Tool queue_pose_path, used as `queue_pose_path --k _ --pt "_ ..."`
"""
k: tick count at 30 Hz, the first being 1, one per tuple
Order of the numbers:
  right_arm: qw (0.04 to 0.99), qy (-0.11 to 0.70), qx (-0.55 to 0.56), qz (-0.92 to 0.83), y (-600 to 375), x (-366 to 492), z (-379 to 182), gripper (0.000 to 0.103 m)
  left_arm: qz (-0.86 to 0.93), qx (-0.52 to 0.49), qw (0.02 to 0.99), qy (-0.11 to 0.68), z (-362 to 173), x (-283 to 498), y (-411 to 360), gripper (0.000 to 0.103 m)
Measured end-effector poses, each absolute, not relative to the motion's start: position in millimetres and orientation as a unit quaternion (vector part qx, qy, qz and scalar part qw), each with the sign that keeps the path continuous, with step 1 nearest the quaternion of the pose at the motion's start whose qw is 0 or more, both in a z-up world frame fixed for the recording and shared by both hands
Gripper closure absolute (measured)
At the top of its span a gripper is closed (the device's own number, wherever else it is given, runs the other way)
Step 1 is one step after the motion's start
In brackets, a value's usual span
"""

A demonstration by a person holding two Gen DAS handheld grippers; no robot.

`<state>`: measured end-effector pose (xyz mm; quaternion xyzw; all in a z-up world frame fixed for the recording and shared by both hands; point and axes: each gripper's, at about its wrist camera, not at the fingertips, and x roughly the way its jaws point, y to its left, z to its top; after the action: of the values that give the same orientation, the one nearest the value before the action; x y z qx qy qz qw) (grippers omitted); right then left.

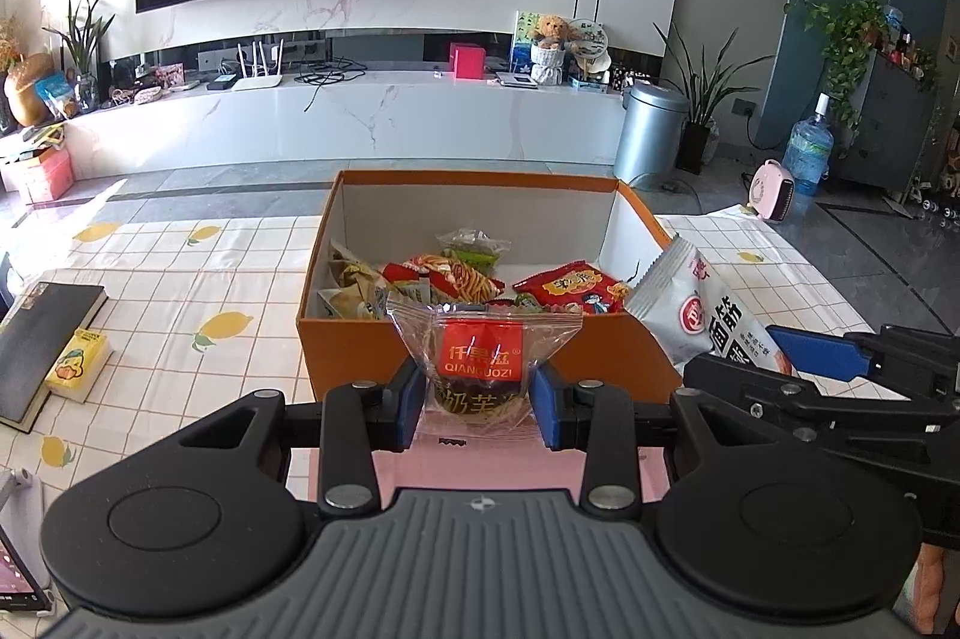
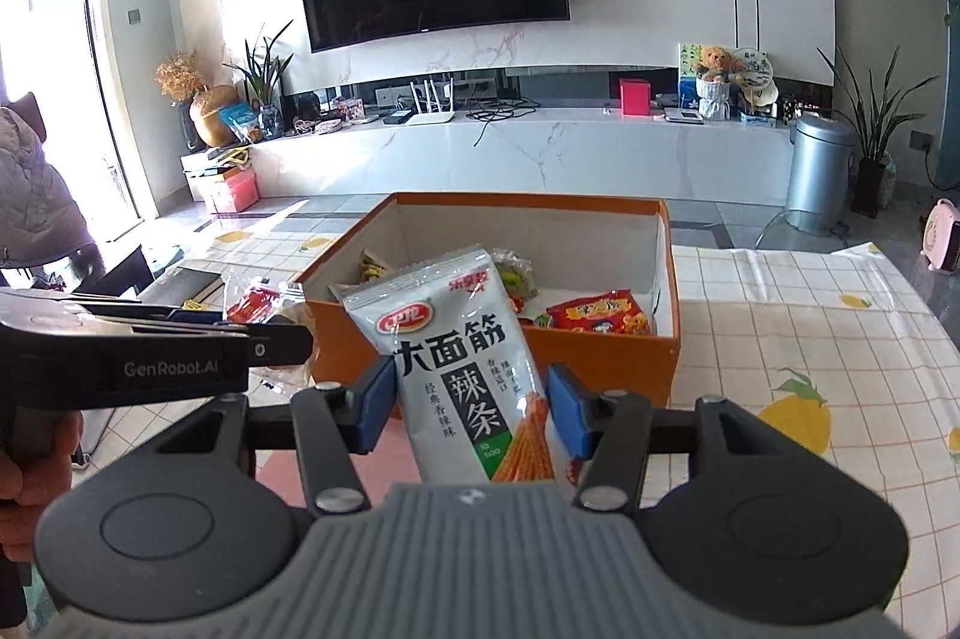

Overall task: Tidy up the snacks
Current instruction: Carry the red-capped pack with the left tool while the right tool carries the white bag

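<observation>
Table, left edge: a dark book (image 1: 42,339) lies flat with a small yellow packet (image 1: 78,366) just beside it; both sit apart from the snacks, untouched.

Left gripper (image 1: 480,405): its blue pads pinch the lower half of a clear packet with a red label (image 1: 483,357), held upright just short of the box's near wall.

Orange box (image 1: 354,333): open-topped, on the lemon-print tablecloth (image 1: 180,267), near the middle of the table. Several snacks already lie on its floor — a red noodle packet (image 1: 462,273), a green packet (image 1: 474,243) behind it, a red bag (image 1: 570,291) toward the right wall, and pale wrappers in the left corner.

Right gripper (image 2: 474,408): jaws held partway, closed on the lower part of a white-and-grey spicy-strip bag (image 2: 462,369), which stands tilted with its top leaning over the box's near wall.

Table, right edge: bare cloth as far as both views show.

Progress: well along, by my reading — the box holds a fair pile, and two packets are in hand but not yet inside.

Left to do: carry both over the near wall and release them. Whether more snacks wait out of view, I cannot tell.
</observation>
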<state>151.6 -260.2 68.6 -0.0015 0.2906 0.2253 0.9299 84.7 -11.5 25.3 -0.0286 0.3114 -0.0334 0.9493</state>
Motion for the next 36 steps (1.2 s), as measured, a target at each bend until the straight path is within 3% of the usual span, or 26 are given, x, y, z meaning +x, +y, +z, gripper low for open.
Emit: queue_pose_path --k 18,36 --pt "0.933 0.272 -0.041 0.233 -235 231 103 0.05 -0.035 0.004 0.957 0.287 43 132 -8 0.061" --pt "0.915 0.346 -0.04 0.203 -207 341 61 0.05 -0.049 0.014 0.936 0.35 14 211 -2 0.061"
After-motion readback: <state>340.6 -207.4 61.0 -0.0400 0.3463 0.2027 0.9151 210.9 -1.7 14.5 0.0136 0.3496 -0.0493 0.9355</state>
